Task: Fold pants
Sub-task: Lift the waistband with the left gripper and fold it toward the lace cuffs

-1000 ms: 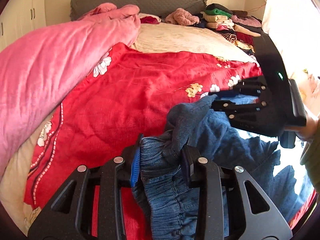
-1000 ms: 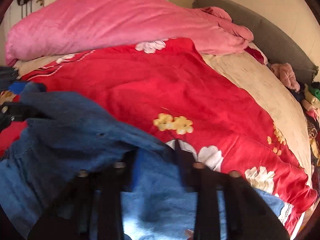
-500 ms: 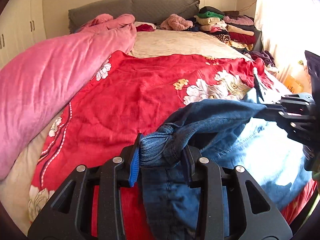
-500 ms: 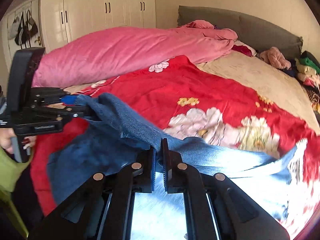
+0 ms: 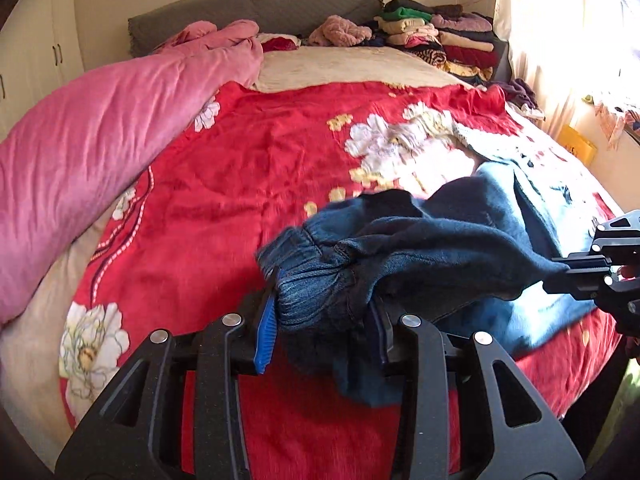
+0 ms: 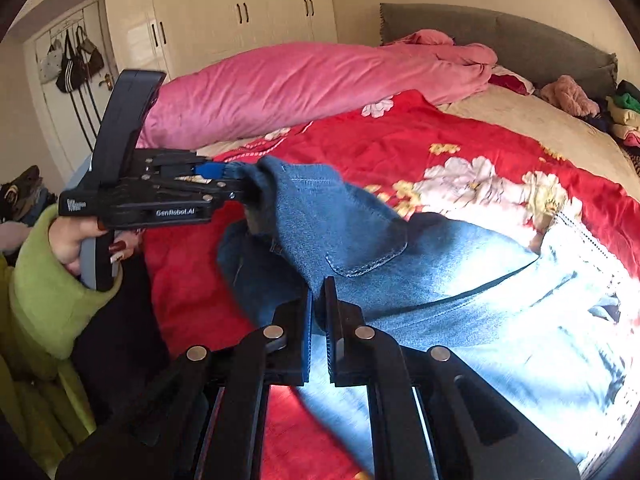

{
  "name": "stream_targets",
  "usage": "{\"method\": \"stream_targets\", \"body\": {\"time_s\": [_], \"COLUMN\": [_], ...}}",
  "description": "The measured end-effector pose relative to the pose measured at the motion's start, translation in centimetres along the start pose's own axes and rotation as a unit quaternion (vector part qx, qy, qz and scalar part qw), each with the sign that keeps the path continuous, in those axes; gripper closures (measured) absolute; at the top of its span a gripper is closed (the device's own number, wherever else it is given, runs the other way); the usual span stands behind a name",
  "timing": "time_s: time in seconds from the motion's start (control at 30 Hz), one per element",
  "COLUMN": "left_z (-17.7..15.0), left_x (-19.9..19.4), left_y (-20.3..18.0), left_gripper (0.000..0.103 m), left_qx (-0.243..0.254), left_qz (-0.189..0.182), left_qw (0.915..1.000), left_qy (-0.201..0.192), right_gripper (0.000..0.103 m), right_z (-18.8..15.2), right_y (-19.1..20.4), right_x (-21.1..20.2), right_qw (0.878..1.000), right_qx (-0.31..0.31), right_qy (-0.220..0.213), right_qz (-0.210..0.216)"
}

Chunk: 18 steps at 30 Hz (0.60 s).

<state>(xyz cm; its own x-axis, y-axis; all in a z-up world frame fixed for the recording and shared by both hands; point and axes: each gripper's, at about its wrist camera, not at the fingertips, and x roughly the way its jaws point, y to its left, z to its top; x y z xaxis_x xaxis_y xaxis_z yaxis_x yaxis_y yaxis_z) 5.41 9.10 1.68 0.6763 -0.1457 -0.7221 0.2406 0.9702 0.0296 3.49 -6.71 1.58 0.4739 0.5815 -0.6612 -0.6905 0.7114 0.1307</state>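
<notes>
Blue denim pants [image 5: 420,256] hang in the air between the two grippers, just above the red blanket with big white and yellow flowers [image 5: 224,184] that covers the bed. The black left gripper [image 5: 320,316] pinches the thick, bunched stretchy waistband between its fingers, so the fingers sit partly apart with the cloth filling the gap. One finger has a bright blue ribbed pad [image 5: 265,330]; the other pad is mostly hidden behind the dark cloth. The black right gripper [image 6: 319,312] has its fingers almost together, with a thin edge of the waist squeezed between them near a stitched pocket. The pants look soft and wrinkly up top, and the legs trail down flat onto the blanket toward the right. There the sun is so bright that the cloth looks washed out, and its far end is hard to make out. The lower part of the pants in front of the left gripper is blurry. A hand in a fuzzy green sleeve [image 6: 44,288] holds the left gripper's handle, and the rest of the person is cut off at the edge. A long puffy pink quilt [image 5: 92,128] lies rolled along the left side of the bed. A pile of folded clothes [image 5: 436,38] sits by the grey padded headboard [image 5: 256,4]. White closet doors [image 6: 224,12] stand behind the bed.
</notes>
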Motion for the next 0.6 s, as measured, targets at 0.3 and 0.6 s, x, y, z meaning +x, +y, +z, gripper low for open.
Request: {"method": "stream_targets", "body": {"time_s": [0.3, 0.6], "left_z": [-4.0, -2.5], "left_x": [-1.3, -5.5], "left_y": [1.7, 1.9], "left_gripper": [0.054, 0.076], "left_qx": [-0.041, -0.135], "left_qz": [0.013, -0.067], "left_qw": [0.9979, 0.9886], "left_qy": [0.049, -0.009], "right_gripper": [0.095, 0.090], "right_z": [-2.2, -2.9], "right_y": [2.1, 2.3], "right_x": [1.9, 2.9], "right_qw": [0.999, 0.998], "right_qx": [0.010, 0.018], "right_qy": [0.041, 0.060], "right_qz": [0.016, 0.014]}}
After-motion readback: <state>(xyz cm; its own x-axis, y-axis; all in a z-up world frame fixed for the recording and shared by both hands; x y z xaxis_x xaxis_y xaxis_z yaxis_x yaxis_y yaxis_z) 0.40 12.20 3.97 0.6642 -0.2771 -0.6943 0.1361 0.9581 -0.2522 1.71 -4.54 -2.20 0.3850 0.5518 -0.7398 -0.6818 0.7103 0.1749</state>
